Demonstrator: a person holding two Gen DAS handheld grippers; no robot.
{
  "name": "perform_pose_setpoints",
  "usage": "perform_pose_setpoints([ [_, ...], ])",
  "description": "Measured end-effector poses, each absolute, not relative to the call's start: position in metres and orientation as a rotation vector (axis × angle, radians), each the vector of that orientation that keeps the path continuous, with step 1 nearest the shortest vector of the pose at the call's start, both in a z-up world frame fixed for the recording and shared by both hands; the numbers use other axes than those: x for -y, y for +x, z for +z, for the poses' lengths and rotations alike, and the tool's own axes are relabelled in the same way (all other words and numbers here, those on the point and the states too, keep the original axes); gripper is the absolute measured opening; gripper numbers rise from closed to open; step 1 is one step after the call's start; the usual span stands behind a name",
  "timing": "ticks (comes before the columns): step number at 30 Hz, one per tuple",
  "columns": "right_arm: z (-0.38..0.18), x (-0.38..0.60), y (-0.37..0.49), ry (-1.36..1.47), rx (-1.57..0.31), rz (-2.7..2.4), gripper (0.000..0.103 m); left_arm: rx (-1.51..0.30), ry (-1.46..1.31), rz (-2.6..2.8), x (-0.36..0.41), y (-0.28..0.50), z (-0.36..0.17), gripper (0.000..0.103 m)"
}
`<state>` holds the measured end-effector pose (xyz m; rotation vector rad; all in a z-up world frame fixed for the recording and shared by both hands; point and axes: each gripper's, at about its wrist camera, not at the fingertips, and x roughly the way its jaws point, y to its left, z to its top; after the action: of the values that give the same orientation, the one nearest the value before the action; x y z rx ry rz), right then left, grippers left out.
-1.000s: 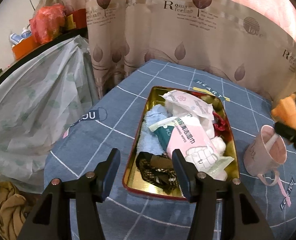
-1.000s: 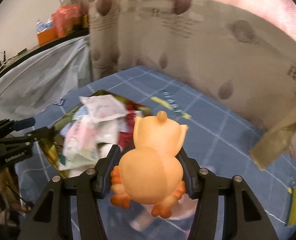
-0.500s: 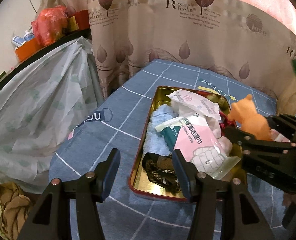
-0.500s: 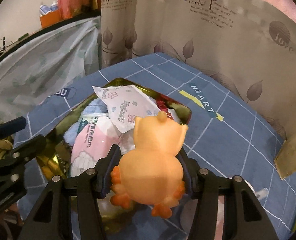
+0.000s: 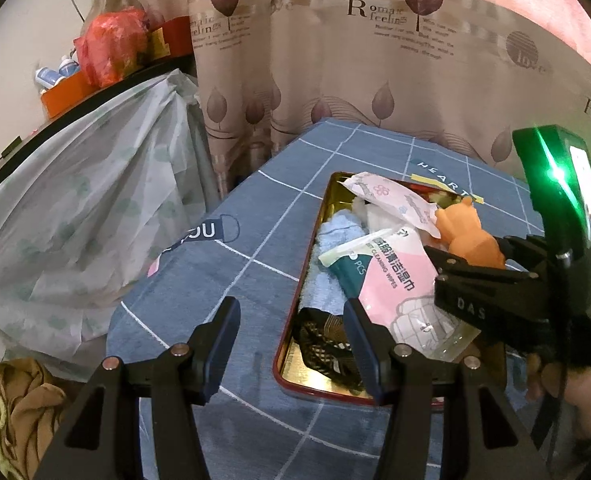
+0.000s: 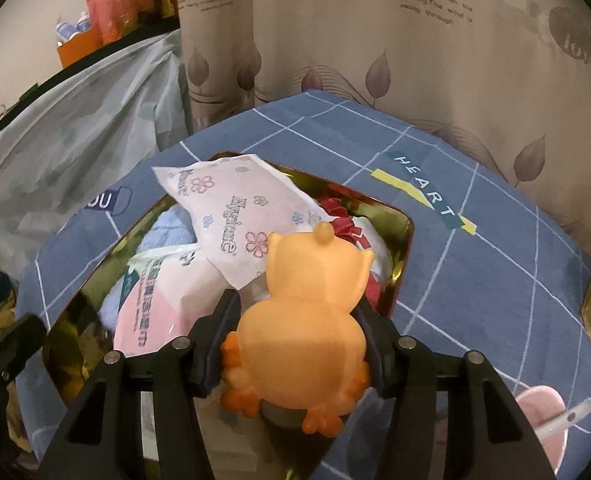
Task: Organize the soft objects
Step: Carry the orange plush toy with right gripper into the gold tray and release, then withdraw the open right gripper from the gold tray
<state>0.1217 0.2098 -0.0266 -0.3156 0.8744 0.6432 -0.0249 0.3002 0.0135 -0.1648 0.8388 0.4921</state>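
The right gripper clamps its fingers on the flanks of an orange toy chick, held in the air over the near right part of a gold tray. The left gripper hangs with fingers spread and empty, astride the tray's near left rim.

Risk: the tray is already heaped, so a chick let go onto the sloping floral packet or the pink wipes pack would likely roll off, over the low rim onto the blue checked desk. Its smooth rounded body could also slip from the flat pads.

Surroundings: a blue towel, a black mesh item and something red crowd the tray; a pink cup stands just beside its right edge.
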Motion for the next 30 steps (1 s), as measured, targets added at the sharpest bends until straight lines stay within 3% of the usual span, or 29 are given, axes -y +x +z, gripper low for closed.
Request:
perform_pose_setpoints([
  [11,-0.024,-0.203,0.119,-0.302,-0.864,0.66,0.056,-0.837,-0.173,0.497,-0.303,-0.025,0.014,0.055],
  [13,-0.02,-0.201,0.118,-0.297,-0.851,0.658,0.068,-0.836,-0.172,0.496,-0.303,-0.025,0.013,0.055],
  [16,-0.013,-0.201,0.112,-0.318,-0.82,0.659,0.075,-0.836,-0.169,0.497,-0.303,-0.025,0.013,0.055],
  [30,0.027,-0.163,0.066,-0.28,-0.71,0.544,0.088,-0.81,-0.118,0.471,-0.286,-0.028,0.019,0.055],
])
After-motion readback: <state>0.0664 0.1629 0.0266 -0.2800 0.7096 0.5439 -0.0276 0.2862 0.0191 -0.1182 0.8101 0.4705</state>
